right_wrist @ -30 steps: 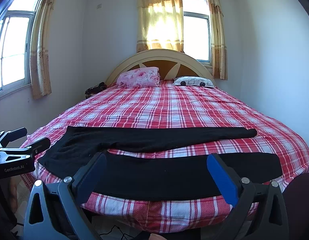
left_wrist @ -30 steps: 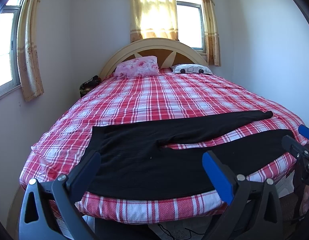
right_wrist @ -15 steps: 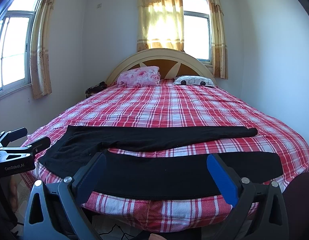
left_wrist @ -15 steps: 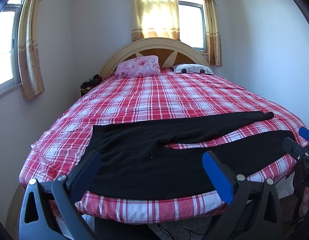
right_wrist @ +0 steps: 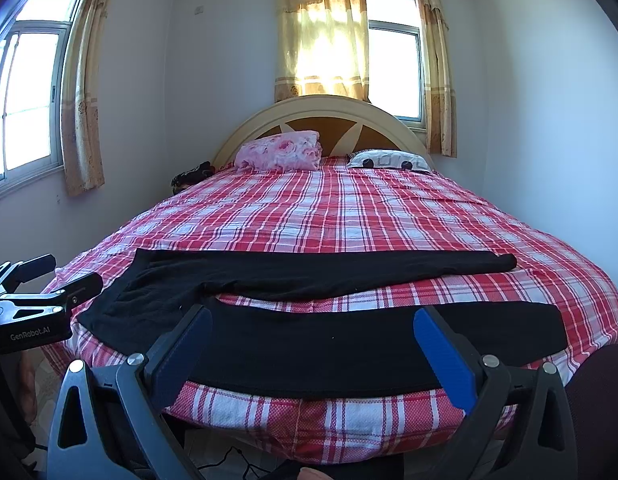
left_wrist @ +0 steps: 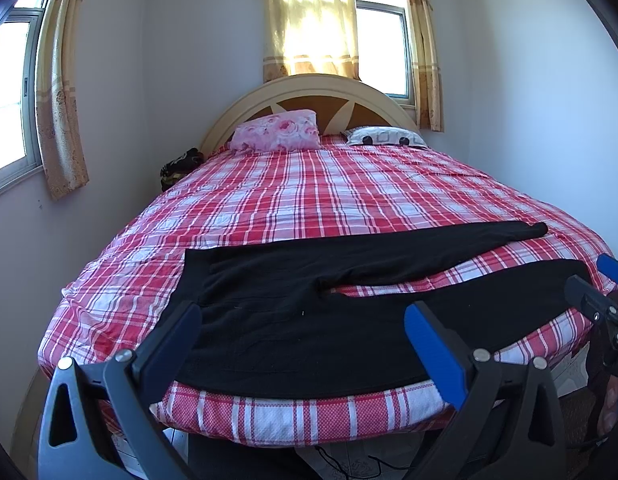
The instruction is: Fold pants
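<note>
Two legs of black pants (left_wrist: pixel 309 320) splayed flat on bed (left_wrist: pixel 309 200).

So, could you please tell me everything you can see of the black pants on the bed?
The black pants are plain, dark and matte, seemingly a soft knit. They lie flat and unfolded across the foot of the bed, on its red plaid cover, waistband toward the left and both legs running right. The legs are spread apart: the far leg tapers to a narrow cuff, while the near leg lies along the bed's front edge. Neither the left gripper nor the right gripper touches them; both are open, short of the bed.
</note>
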`<state>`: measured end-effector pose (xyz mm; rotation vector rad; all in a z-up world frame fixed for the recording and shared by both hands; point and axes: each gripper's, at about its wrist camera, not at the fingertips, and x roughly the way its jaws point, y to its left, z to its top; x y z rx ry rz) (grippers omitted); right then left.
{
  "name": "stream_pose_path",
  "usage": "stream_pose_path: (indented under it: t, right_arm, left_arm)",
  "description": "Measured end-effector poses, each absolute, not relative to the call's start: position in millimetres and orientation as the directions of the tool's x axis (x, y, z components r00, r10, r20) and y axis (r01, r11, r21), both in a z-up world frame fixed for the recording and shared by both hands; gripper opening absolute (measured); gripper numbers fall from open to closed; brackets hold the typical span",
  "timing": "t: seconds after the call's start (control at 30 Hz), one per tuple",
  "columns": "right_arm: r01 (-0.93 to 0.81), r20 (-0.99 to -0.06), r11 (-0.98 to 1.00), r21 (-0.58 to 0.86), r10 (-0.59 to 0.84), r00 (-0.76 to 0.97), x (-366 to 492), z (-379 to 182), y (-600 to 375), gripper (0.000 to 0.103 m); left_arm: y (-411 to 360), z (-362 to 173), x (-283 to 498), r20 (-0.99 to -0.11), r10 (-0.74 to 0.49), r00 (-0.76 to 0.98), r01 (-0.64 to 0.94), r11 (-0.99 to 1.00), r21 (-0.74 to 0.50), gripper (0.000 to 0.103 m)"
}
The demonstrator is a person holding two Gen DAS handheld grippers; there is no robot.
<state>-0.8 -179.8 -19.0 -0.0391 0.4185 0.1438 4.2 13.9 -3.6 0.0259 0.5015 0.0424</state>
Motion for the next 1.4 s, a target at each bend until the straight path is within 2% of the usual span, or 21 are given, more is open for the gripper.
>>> stream_pose_path:
  t: [0.93, 1.17, 1.27, 1.4]
  right_arm:
    - [-0.152, -0.421, 0.988, -0.009, 0.134, 0.897, 0.9, -22.3, -178.1, 0.102]
    - [-0.183, -0.438, 0.983, -0.01, 0.161, 0.884, 12.8, -36.9, -185.0, 0.102]
    - [-0.181, -0.47, 0.983, 0.004, 0.162, 0.868, 32.9, -47.3, -203.5, 0.102]
    - [-0.115, -0.54, 0.989, 0.091, 0.146, 0.829, 79.5, -60.7, -257.8, 0.102]
  left_arm:
    - [12.9, -13.3, 7.2, -0.498, 0.051, 0.866, -0.038, 0.999, 0.037, 0.103]
    - [21.1, -40.0, 32.9, -0.559, 0.034, 0.829, -0.009, 0.999, 0.048, 0.103]
    - [42.8, -56.8, 59.0, -0.614, 0.047, 0.788, -0.037, 0.999, 0.03, 0.103]
    - [77.6, -69.4, 99.2, -0.664, 0.068, 0.745, -0.082, 0.997, 0.011, 0.103]
